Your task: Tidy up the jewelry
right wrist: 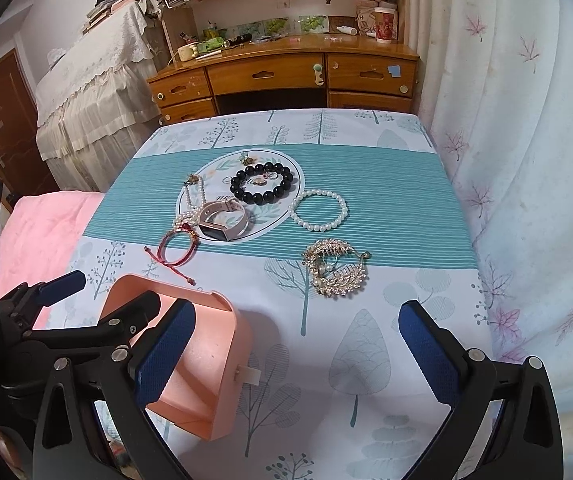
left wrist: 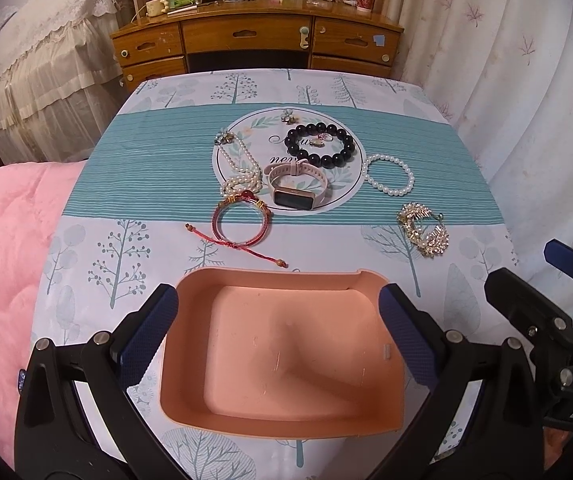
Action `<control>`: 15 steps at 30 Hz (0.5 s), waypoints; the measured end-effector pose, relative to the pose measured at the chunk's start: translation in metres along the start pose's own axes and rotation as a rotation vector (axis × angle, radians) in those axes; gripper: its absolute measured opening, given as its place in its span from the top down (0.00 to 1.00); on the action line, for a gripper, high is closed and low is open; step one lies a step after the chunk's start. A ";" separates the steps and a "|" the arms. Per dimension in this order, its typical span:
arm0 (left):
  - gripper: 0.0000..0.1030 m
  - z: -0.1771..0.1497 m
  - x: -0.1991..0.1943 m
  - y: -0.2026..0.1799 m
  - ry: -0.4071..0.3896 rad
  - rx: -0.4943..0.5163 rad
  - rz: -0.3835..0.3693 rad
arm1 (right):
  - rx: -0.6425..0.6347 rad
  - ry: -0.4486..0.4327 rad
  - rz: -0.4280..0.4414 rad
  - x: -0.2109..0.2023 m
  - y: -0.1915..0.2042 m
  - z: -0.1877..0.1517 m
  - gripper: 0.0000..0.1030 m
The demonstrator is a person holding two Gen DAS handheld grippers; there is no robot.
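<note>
None of the jewelry has reached the pink tray [left wrist: 278,344] yet; watch [left wrist: 296,188], black bead bracelet [left wrist: 320,146] and pearl bracelet [left wrist: 388,176] lie mid-desk on a tree-print cloth [left wrist: 106,256]; left hand-held gripper [left wrist: 278,328] straddles the tray, apart; right hand-held gripper [right wrist: 298,348] gapes empty; wooden dresser [right wrist: 286,76] and curtain [right wrist: 526,120] stand behind.

Tray [left wrist: 282,360] sits nearest me on the tabletop [left wrist: 98,248], between my left hand-held gripper [left wrist: 278,340] fingers. Behind it: cord bracelet [left wrist: 242,226] left, hair comb [left wrist: 424,230] right. Further back, watch [left wrist: 298,188] in the middle, necklace [left wrist: 240,168] left, pearl bracelet [left wrist: 388,176] right, bead bracelet [left wrist: 322,146] behind.
</note>
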State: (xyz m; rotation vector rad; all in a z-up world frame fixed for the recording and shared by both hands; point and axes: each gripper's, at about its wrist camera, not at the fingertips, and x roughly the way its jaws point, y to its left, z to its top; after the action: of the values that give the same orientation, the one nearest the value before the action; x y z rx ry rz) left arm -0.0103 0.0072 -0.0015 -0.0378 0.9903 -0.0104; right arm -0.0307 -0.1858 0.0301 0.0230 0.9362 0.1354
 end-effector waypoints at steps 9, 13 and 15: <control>0.04 0.000 -0.003 0.004 -0.012 -0.001 0.015 | -0.026 -0.011 0.000 -0.007 0.005 0.003 0.00; 0.04 0.001 -0.004 0.008 -0.017 0.002 0.024 | -0.036 -0.010 0.003 -0.007 0.009 0.003 0.00; 0.04 0.002 -0.004 0.009 -0.021 0.006 0.026 | -0.037 -0.010 0.006 -0.007 0.010 0.003 0.00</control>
State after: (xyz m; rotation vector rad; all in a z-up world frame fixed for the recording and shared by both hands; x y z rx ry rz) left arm -0.0111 0.0163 0.0027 -0.0193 0.9697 0.0104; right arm -0.0335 -0.1767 0.0383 -0.0075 0.9237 0.1573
